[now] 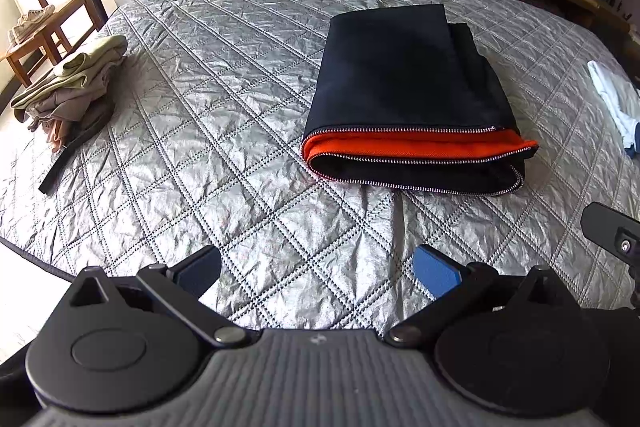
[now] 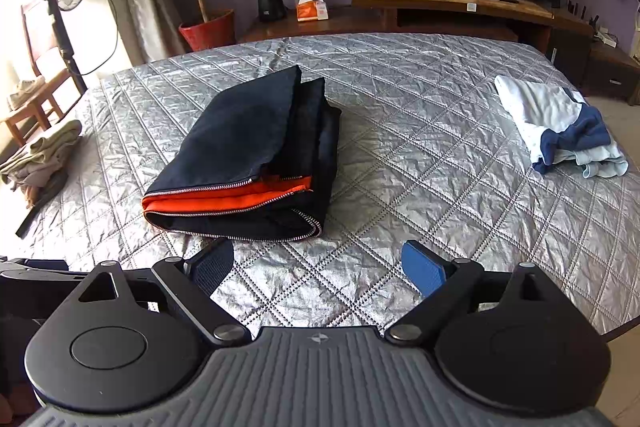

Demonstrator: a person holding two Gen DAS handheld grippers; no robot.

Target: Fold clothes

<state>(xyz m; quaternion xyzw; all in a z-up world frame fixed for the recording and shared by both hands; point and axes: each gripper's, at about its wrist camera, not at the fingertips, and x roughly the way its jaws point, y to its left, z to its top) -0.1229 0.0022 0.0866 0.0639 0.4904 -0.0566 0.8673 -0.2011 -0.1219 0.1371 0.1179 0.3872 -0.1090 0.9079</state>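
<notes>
both claws hover empty, fingers spread wide: left claw [image 1: 316, 269], right claw [image 2: 320, 263]. dark jacket [image 1: 408, 95] lies folded flat on the quilted bed [image 1: 200, 147], orange lining and zipper edge facing the claws, ahead and right of the left claw, just ahead and left of the right. this fold looks finished; next move likely calls for setting it aside or reaching for another garment. right view alone shows the white-and-blue clothes [image 2: 560, 127] clearly, far right; left view shows the beige pile [image 1: 72, 87] better.
</notes>
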